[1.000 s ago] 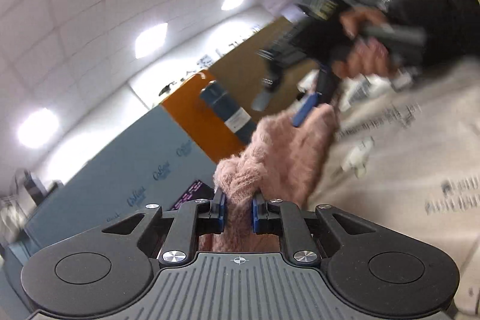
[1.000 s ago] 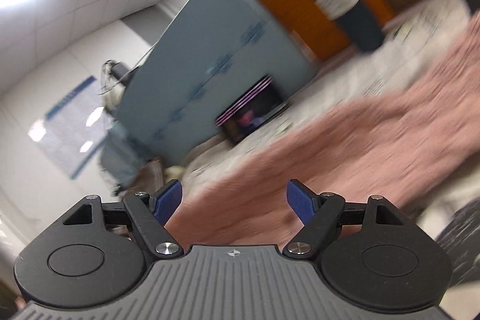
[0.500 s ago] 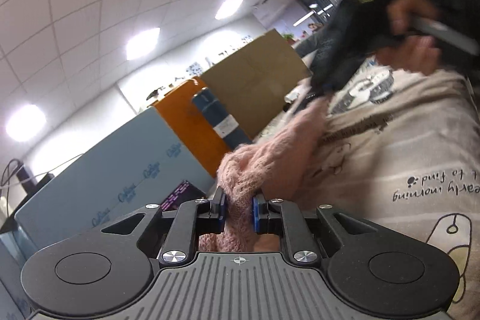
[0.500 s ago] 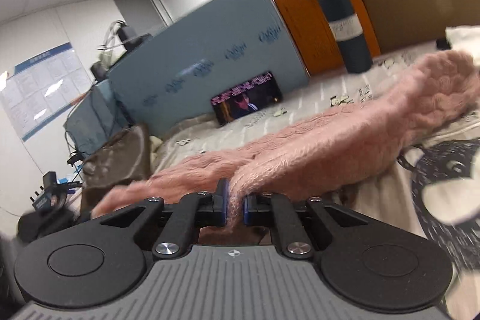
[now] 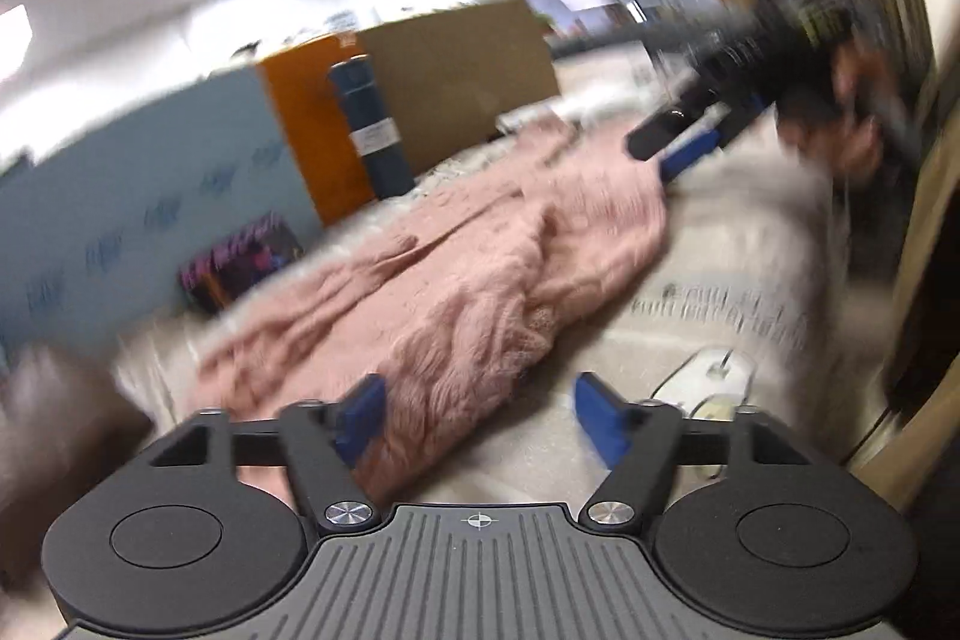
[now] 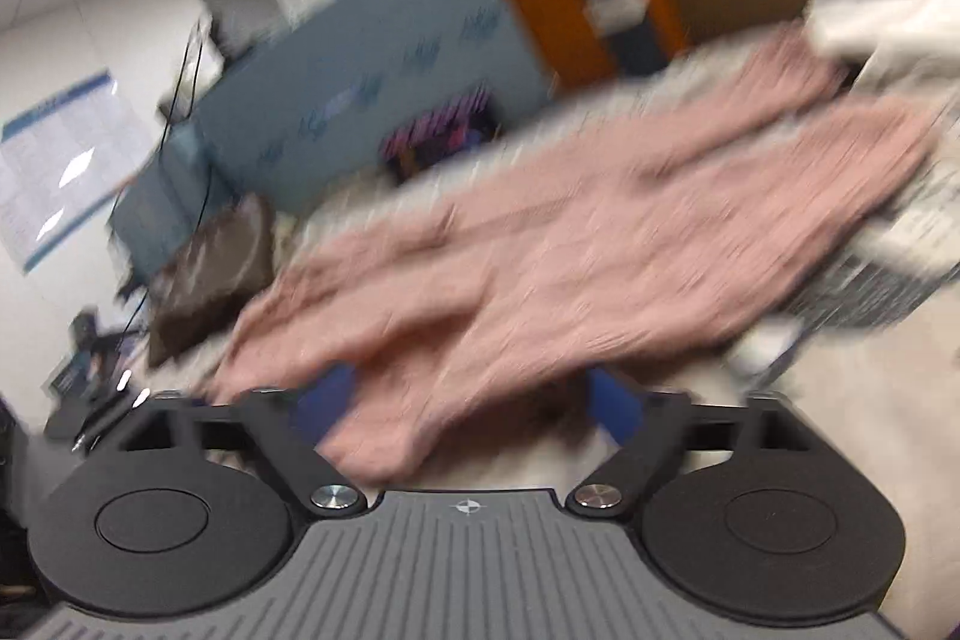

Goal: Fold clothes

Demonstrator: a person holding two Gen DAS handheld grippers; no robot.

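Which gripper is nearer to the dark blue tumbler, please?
Left. The right gripper shows farther right across the fuzzy pink sweater; the dark blue tumbler stands beyond the sweater's left side.

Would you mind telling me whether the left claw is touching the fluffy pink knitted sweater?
Cannot tell. In the left wrist view the left claw is open, and the fluffy pink knitted sweater overlaps one blue fingertip, but blur hides any contact.

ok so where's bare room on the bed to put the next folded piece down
Free: the printed sheet right of the pink sweater, between its edge and the open right claw. Crowded: the middle under the sweater, and the back strip by the dark tumbler, screen and brown cushion.
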